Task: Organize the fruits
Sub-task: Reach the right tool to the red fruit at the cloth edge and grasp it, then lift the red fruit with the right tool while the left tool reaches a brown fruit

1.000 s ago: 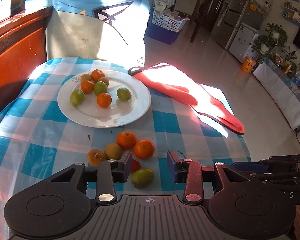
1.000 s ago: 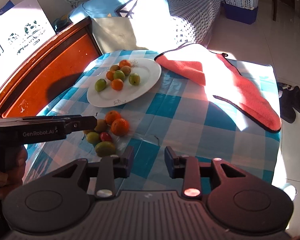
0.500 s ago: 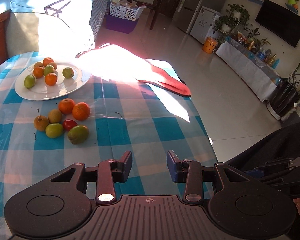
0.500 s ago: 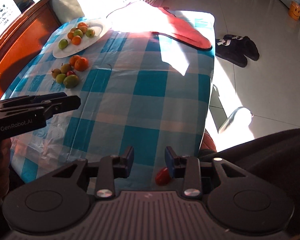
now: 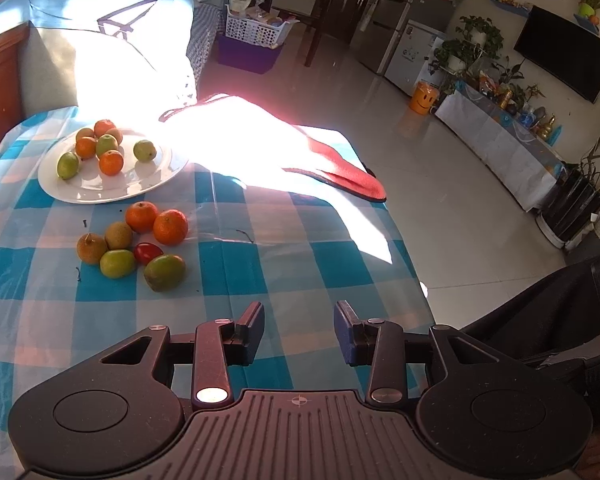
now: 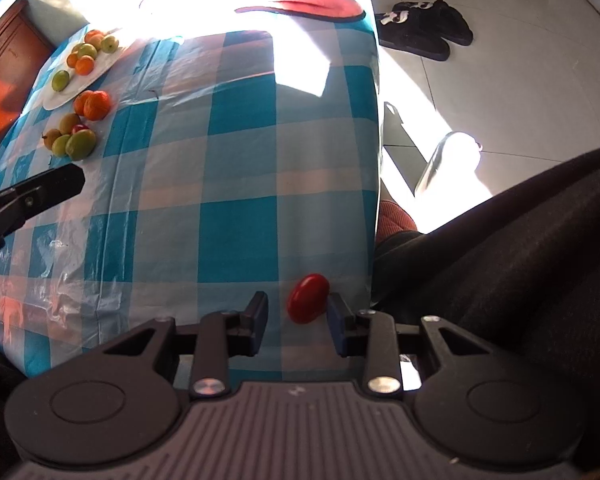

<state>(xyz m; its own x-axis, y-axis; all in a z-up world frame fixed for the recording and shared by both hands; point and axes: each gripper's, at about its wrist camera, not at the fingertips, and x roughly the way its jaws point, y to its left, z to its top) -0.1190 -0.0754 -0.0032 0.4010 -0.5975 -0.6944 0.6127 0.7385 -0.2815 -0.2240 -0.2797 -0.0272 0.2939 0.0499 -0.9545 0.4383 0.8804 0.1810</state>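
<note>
A white plate (image 5: pixel 140 184) at the far left of the checked table holds several oranges and green fruits. In front of it lies a loose pile: two oranges (image 5: pixel 170 227), a small red tomato (image 5: pixel 148 252), a green mango (image 5: pixel 164 272) and others. My left gripper (image 5: pixel 299 320) hovers open and empty over the cloth, to the right of the pile. My right gripper (image 6: pixel 298 312) points down at the table's near right corner. A second red tomato (image 6: pixel 308 298) lies between its closing jaws, against the right finger, with a gap to the left one.
A red cloth (image 5: pixel 348 176) lies in bright sun at the table's far right corner. The table edge (image 6: pixel 376 200) drops off just right of the right gripper, beside the person's dark clothing (image 6: pixel 520 260). Black slippers (image 6: pixel 420 32) sit on the floor. The left gripper's finger (image 6: pixel 40 192) juts in from the left.
The left gripper drew back from the fruit pile and off to the right. The right gripper swung down toward the near table corner, and the red tomato came between its fingers.
</note>
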